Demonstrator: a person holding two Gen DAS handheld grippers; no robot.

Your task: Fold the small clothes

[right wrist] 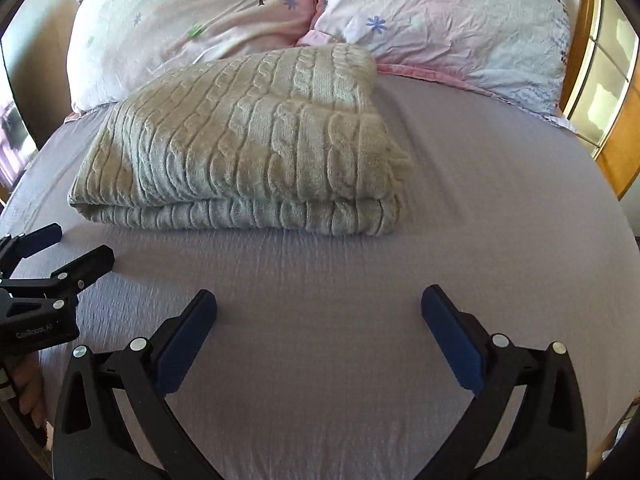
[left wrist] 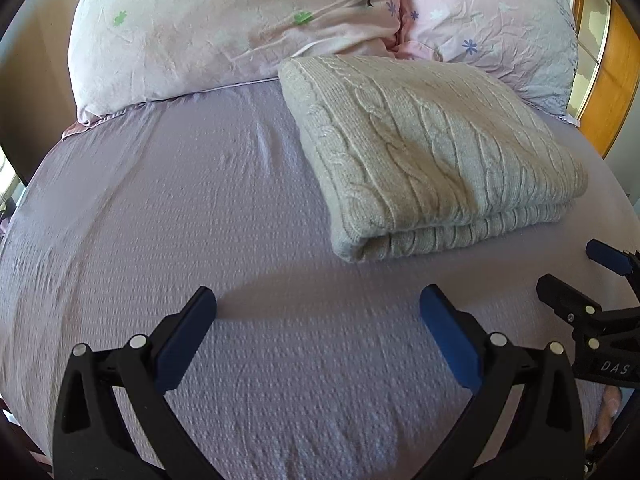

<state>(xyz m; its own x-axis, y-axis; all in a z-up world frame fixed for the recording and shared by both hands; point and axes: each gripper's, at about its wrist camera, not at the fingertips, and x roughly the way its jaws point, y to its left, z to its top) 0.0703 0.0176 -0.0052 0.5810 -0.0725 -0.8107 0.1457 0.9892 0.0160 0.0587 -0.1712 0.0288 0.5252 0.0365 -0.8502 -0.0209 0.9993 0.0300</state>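
Folded grey cable-knit sweater lies on lavender bed sheet, touching pink floral pillows. Left tool and right tool both released, jaws spread, holding nothing.

Light: bright daylight, soft
Shadow: dark band on bed before the sweater
Blur: slight motion smear on sheet
Edges: fisheye bending, black corners

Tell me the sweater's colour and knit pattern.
The sweater is pale grey-beige with a cable knit, clearest in the right wrist view.
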